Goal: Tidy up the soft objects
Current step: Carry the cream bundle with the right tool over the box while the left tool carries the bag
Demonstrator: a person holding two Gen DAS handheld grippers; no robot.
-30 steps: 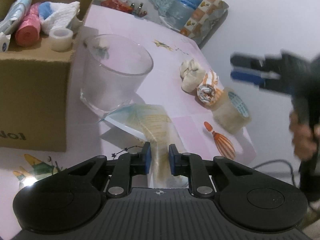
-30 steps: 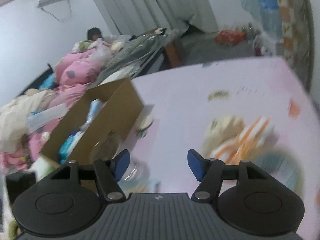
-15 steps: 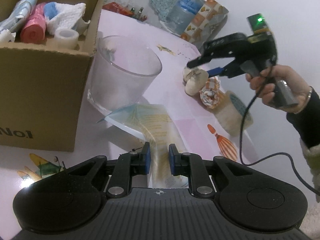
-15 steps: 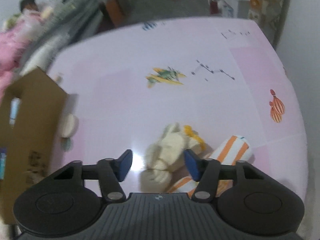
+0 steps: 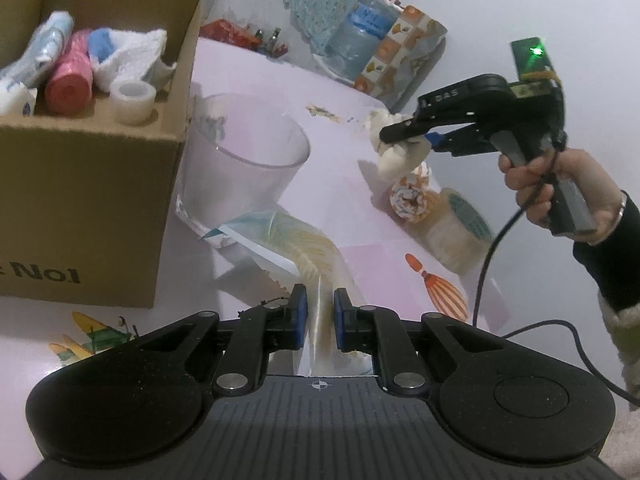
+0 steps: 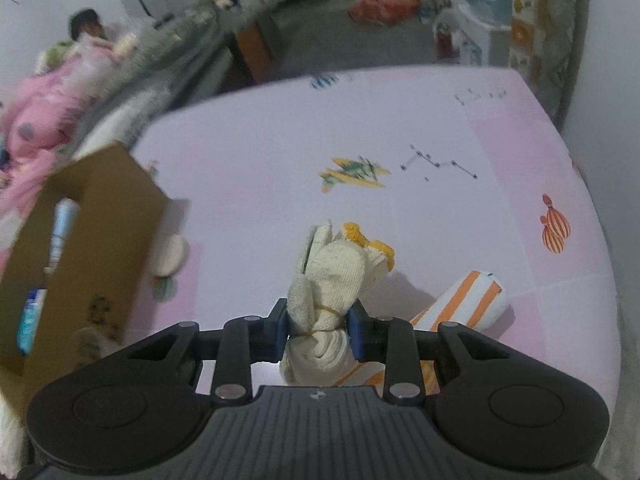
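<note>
A cream cloth bundle [image 6: 340,268] tied with a rubber band lies on the pink table, and my right gripper [image 6: 318,328] has its jaws closing, pads pressed on both sides of it. The left wrist view shows that right gripper [image 5: 404,140] over the cream bundle [image 5: 396,160]. An orange-striped rolled cloth [image 6: 472,300] lies just right of the bundle. My left gripper [image 5: 318,308] is shut on the near end of a thin printed plastic bag [image 5: 304,248] lying on the table. An open cardboard box [image 5: 88,184] at left holds rolled cloths and a tape roll.
A clear glass tumbler [image 5: 240,168] stands between the box and the bundle. A roll of packing tape [image 5: 456,236] lies beside the striped cloth [image 5: 410,200]. The right gripper's cable trails off the table's right edge. A water bottle and clutter sit beyond the far edge.
My right gripper swung in from the right, came down over the cream bundle and closed its jaws on it. My left gripper stayed put on the plastic bag.
</note>
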